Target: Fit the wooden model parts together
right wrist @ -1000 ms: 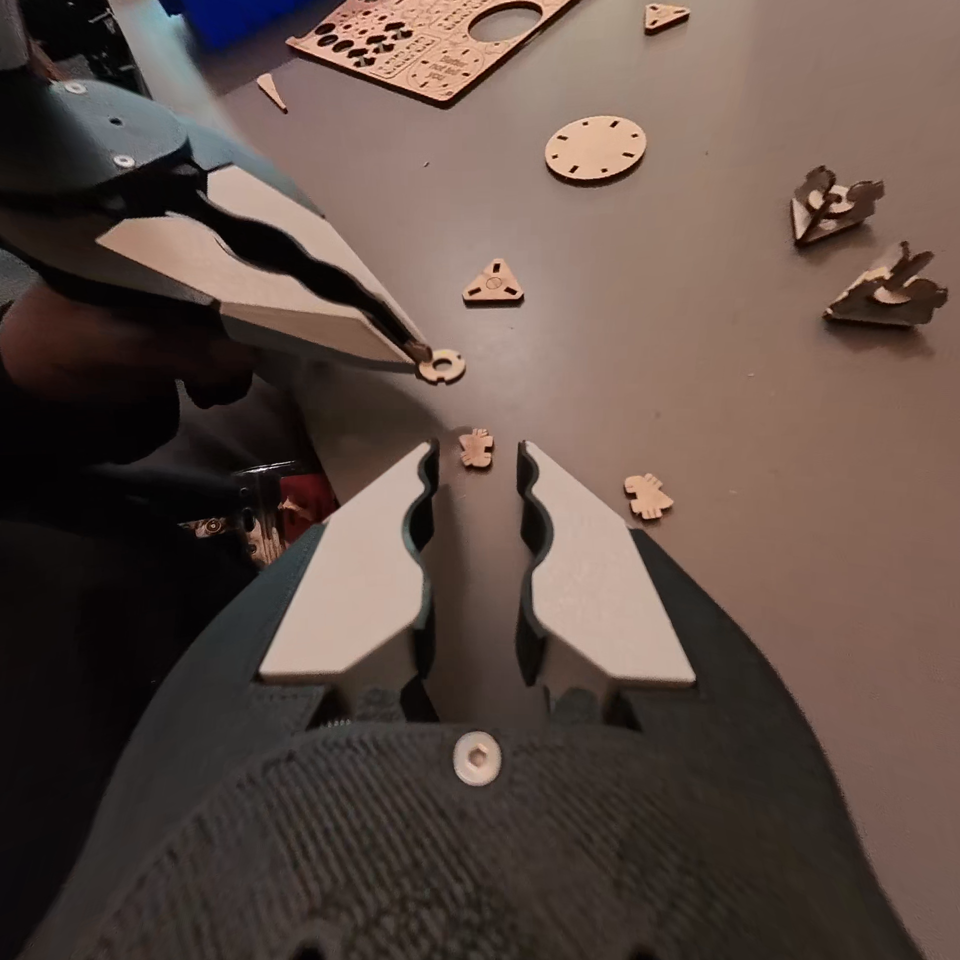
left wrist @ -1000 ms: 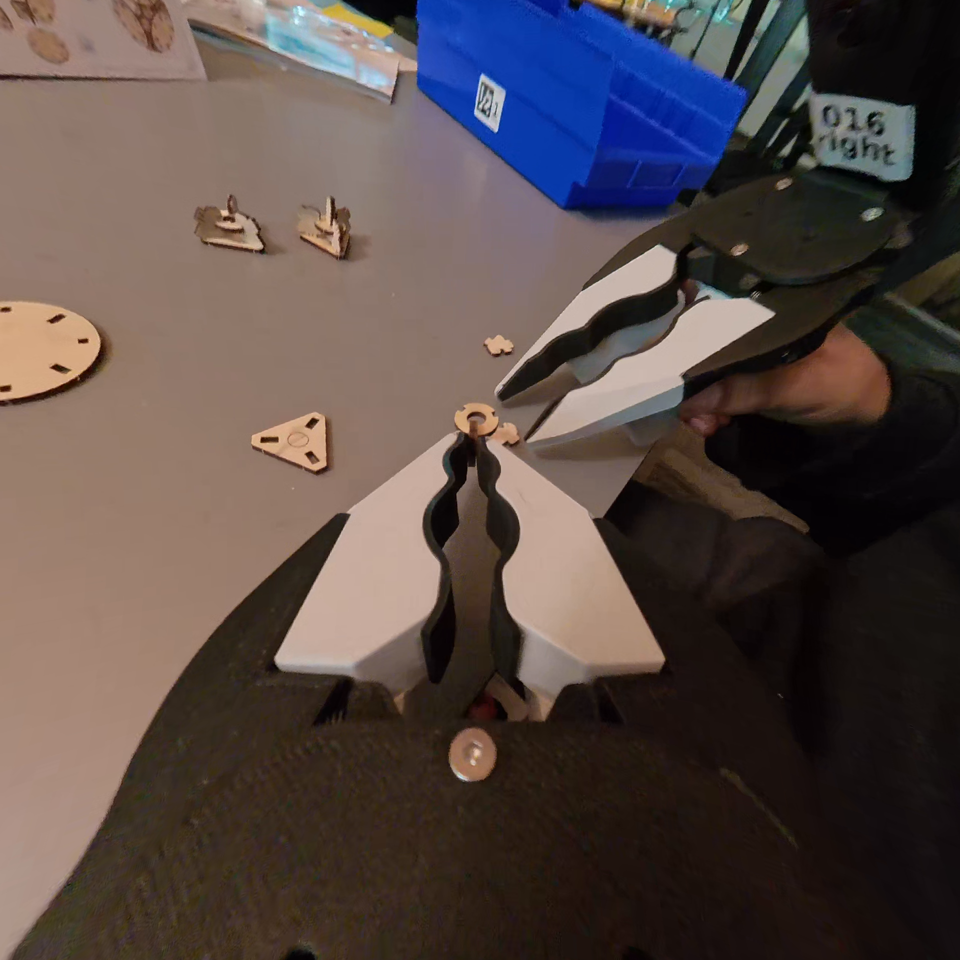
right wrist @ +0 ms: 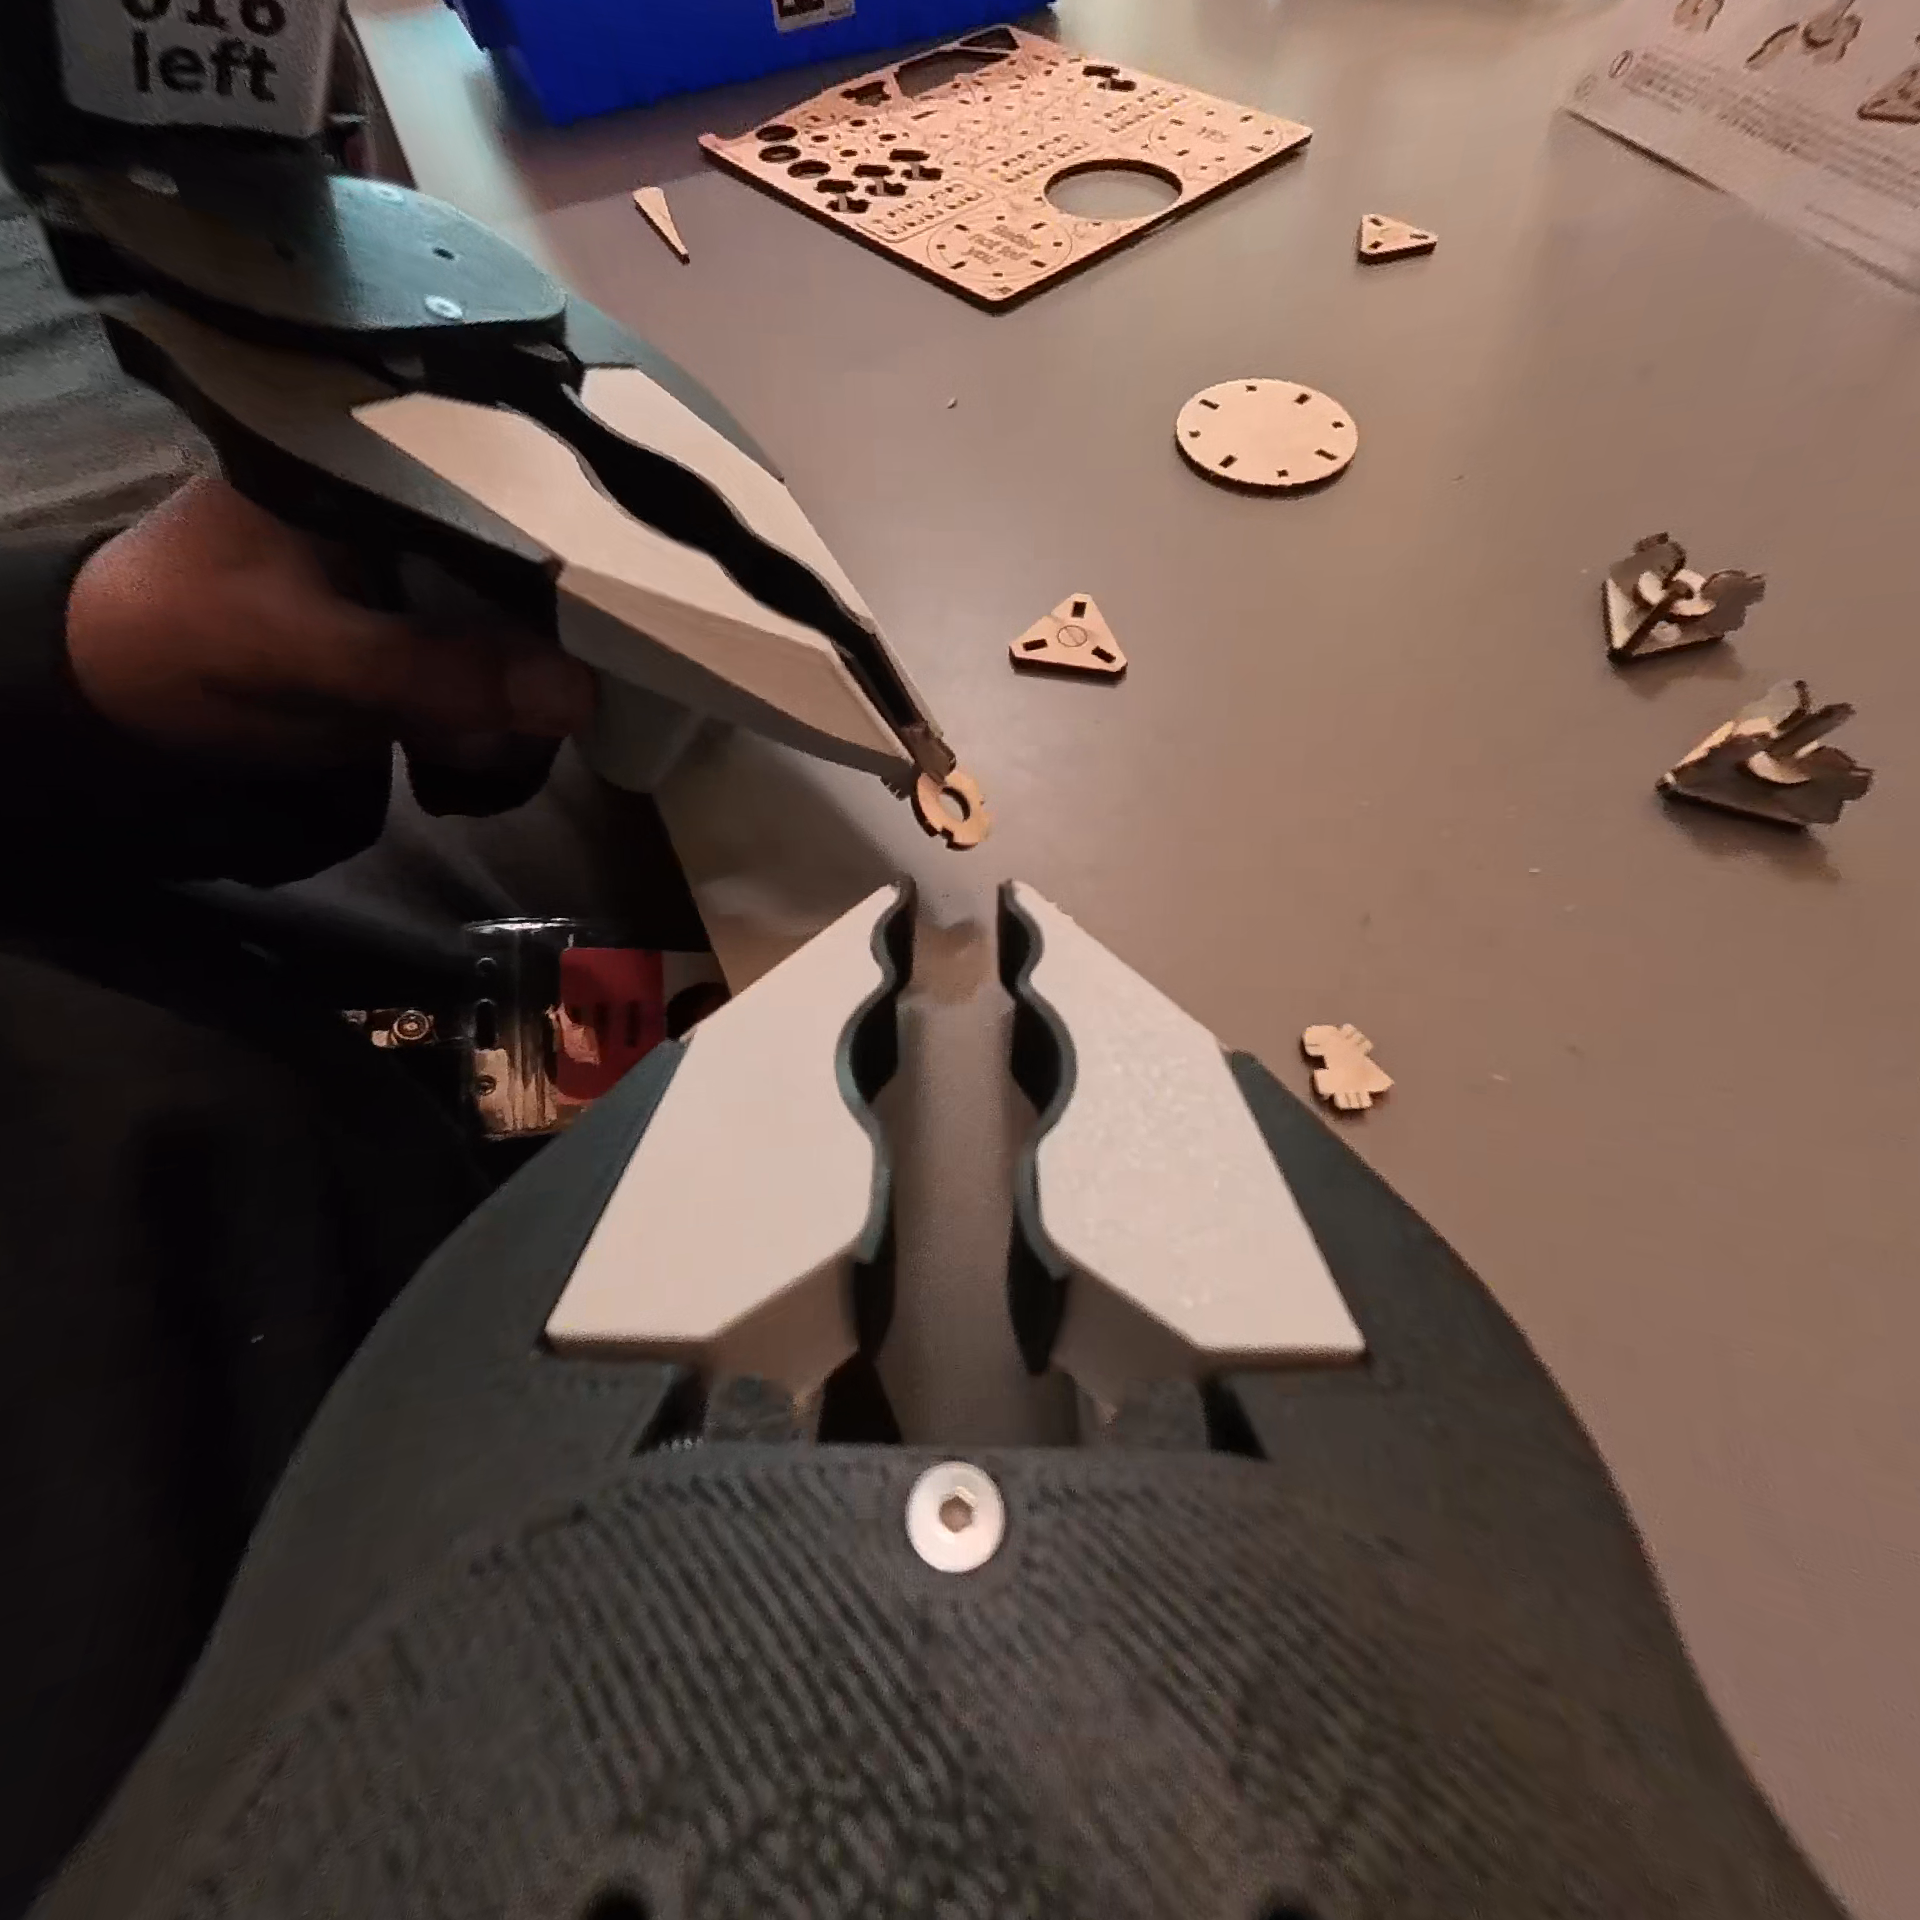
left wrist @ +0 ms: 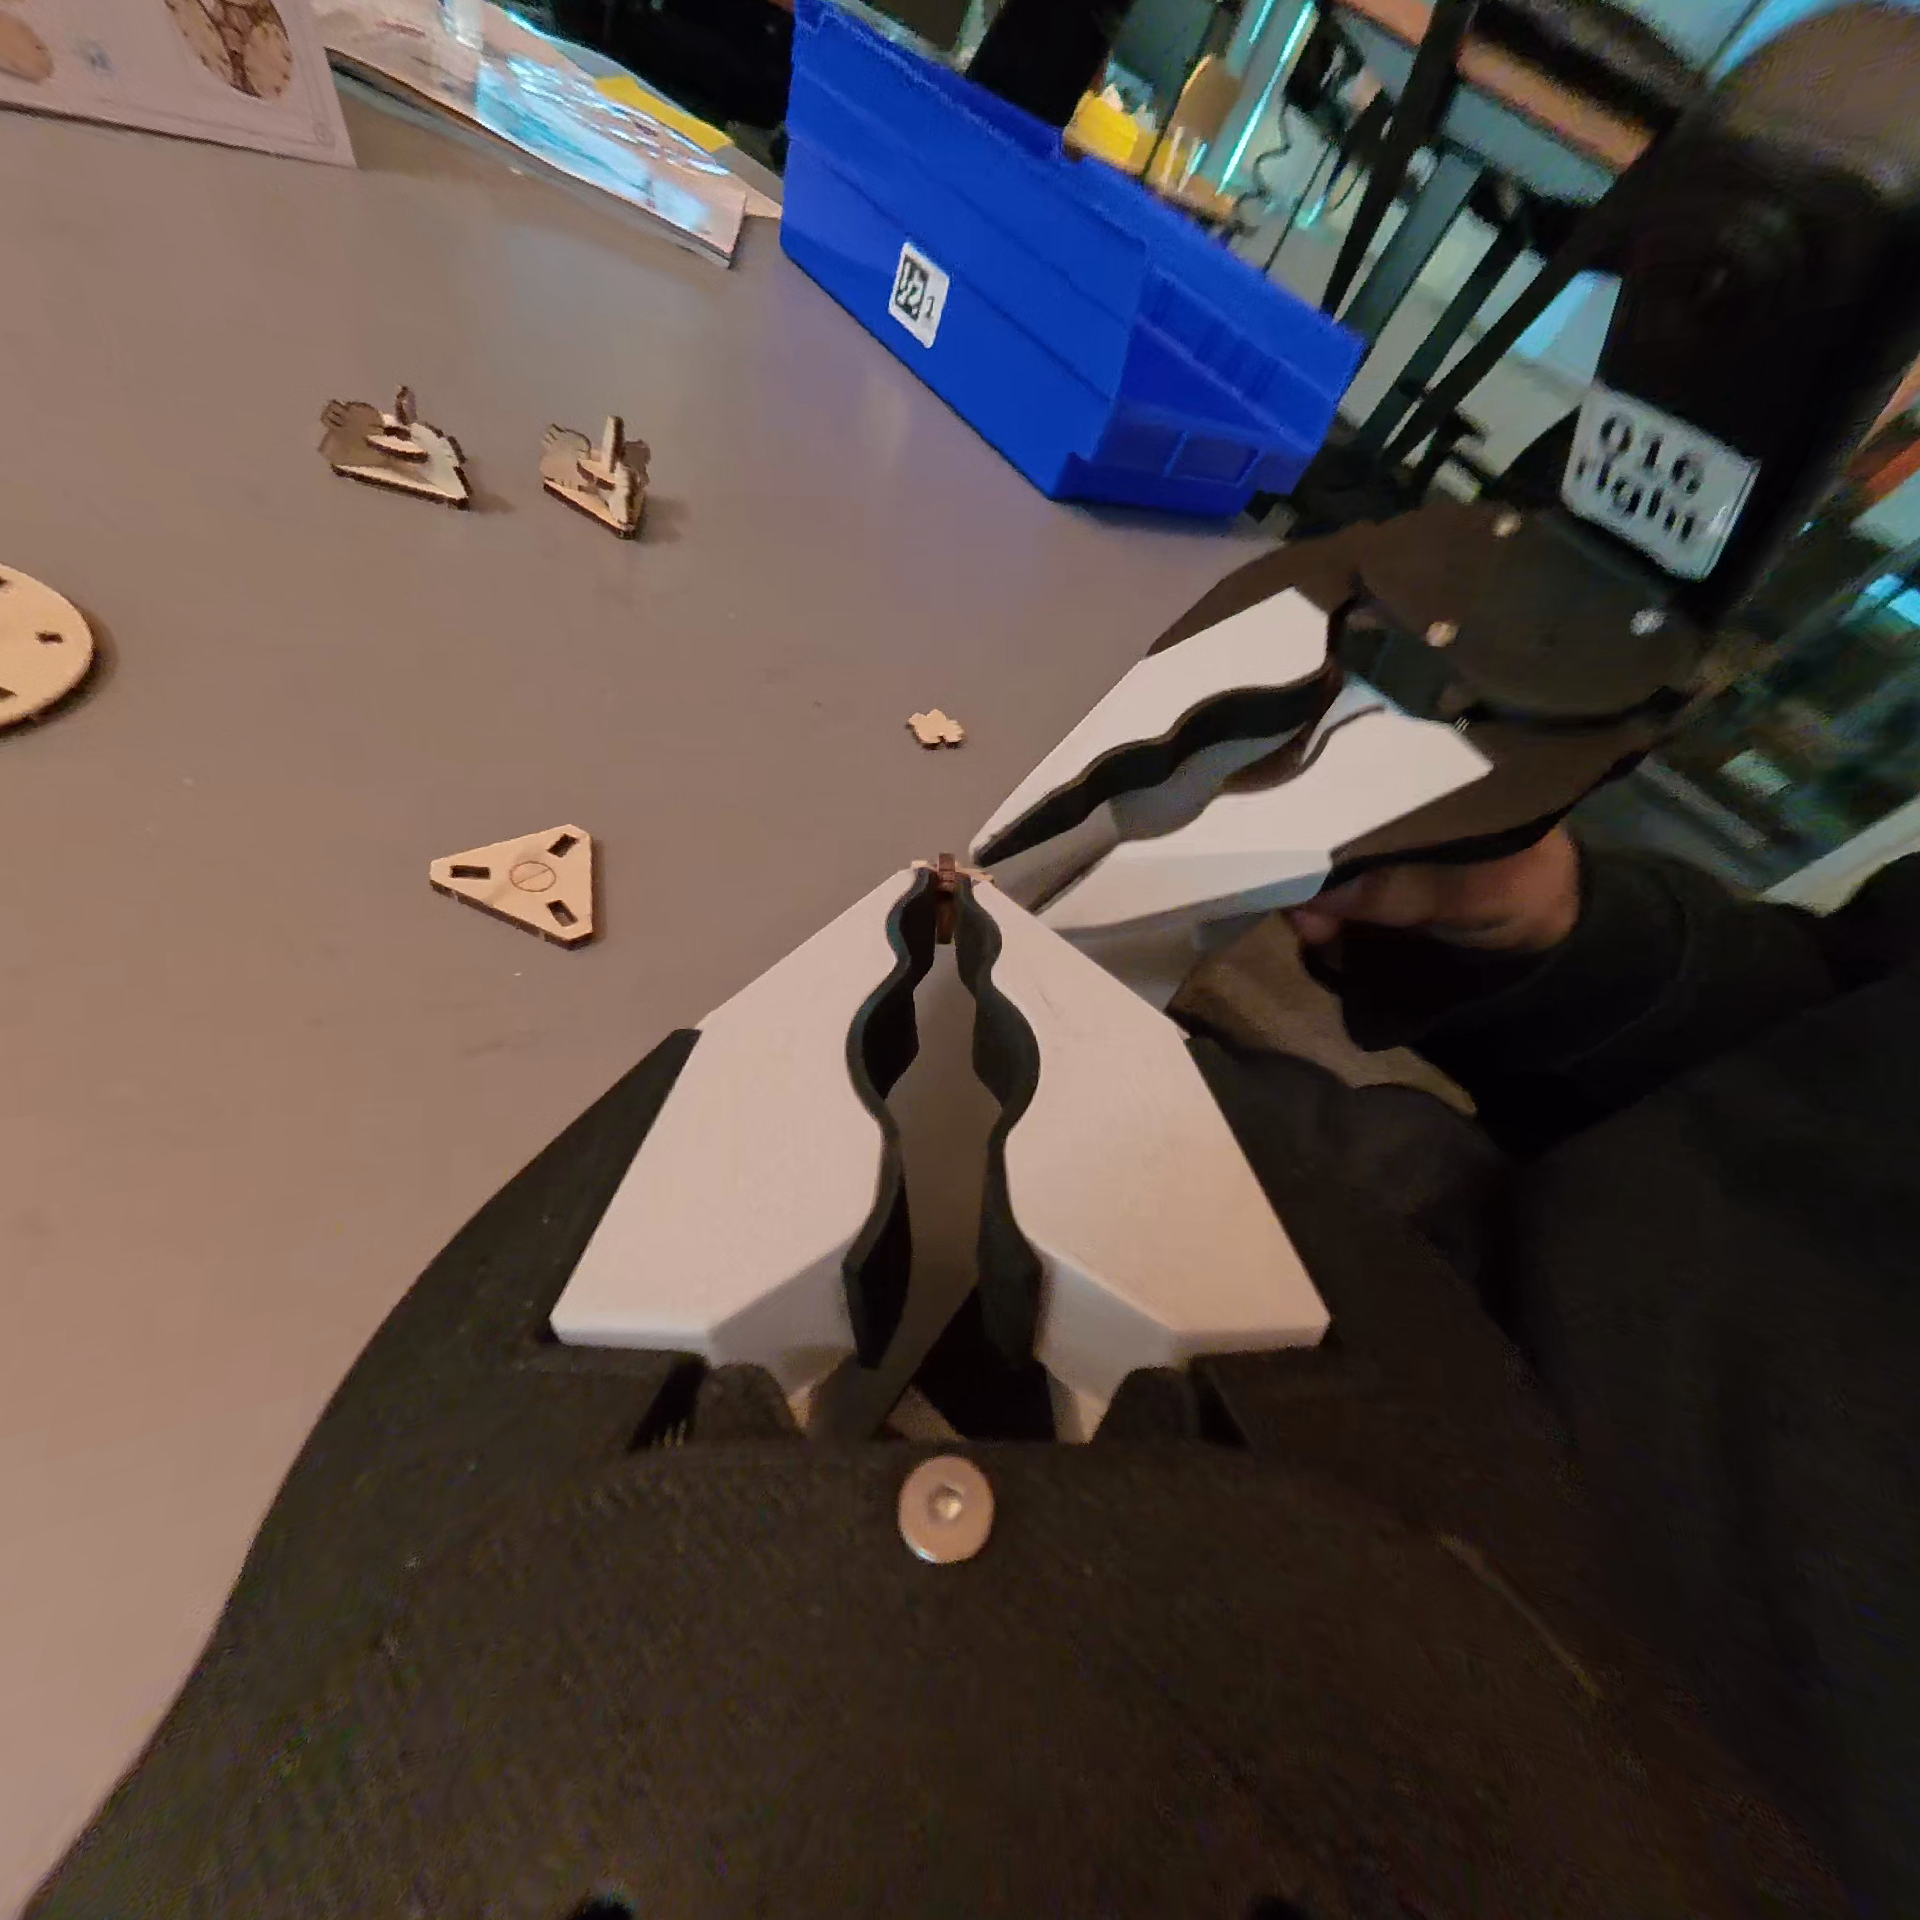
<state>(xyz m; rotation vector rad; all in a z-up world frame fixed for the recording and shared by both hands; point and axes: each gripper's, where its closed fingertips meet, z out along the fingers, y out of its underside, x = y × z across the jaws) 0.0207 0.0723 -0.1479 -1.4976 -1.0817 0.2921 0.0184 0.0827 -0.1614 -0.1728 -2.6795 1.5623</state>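
My left gripper (left wrist: 943,883) is shut on a small notched wooden ring (right wrist: 951,805), pinched by its rim and held just above the grey table (right wrist: 1351,883). In the left wrist view the ring (left wrist: 943,902) shows edge-on between the pads. My right gripper (right wrist: 956,899) is open, its tips just below the ring and low over the table. A small blurred wooden piece (right wrist: 957,948) lies between its fingers, with a gap on each side. The right gripper also shows in the left wrist view (left wrist: 992,854), tip to tip with the left one.
On the table are a wooden triangle plate (right wrist: 1068,639), a slotted disc (right wrist: 1265,431), two assembled wooden pieces (right wrist: 1673,608) (right wrist: 1766,758), a loose small piece (right wrist: 1345,1065) and a cut-out wooden sheet (right wrist: 997,156). A blue bin (left wrist: 1039,312) stands behind. The table edge and the person's lap are close by. Left and right tips are no more than a few centimetres apart. It is some 8 centimetres from my left tips to the wooden triangle plate (right wrist: 1068,639). Seen from the left wrist view (left wrist: 528,882) as well.
The left gripper has turned the ring from flat to on edge. The right gripper's jaws are narrower than a second ago and have moved forward over the small piece.
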